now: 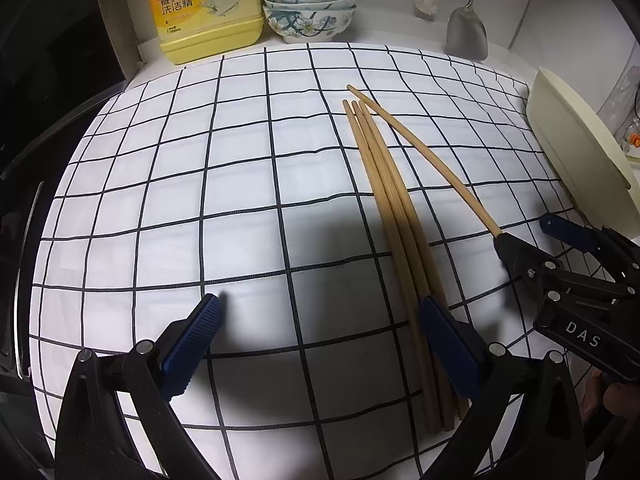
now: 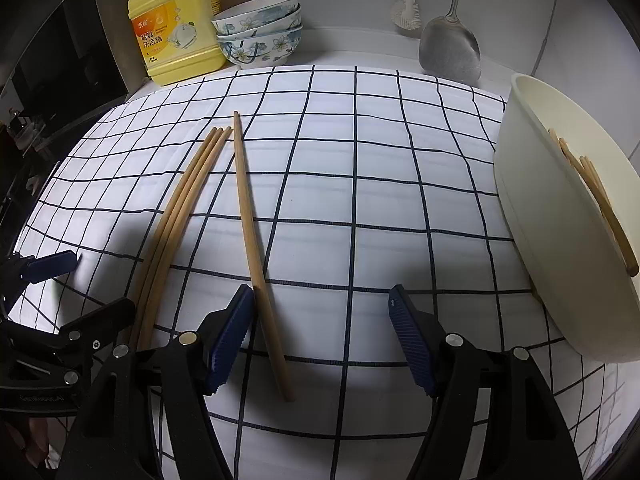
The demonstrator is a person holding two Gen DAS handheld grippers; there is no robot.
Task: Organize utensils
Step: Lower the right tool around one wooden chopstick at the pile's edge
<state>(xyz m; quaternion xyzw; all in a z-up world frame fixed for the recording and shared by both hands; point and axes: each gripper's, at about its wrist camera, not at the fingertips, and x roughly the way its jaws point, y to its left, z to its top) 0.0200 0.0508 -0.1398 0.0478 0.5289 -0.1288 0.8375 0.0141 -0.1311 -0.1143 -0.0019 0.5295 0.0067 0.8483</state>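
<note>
Right wrist view, detergent jug [image 2: 176, 28], stacked bowls [image 2: 260, 32], spatula [image 2: 450, 50], cream tub [image 2: 560, 220]

White black-grid cloth [image 2: 360, 200] covers counter; four chopsticks [image 2: 248, 216], cream tub [image 2: 532, 216] on it.

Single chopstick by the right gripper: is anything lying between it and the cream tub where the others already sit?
Nothing visible. The single chopstick lies just inside the open right gripper, and only bare checked cloth separates it from the cream tub.
</note>
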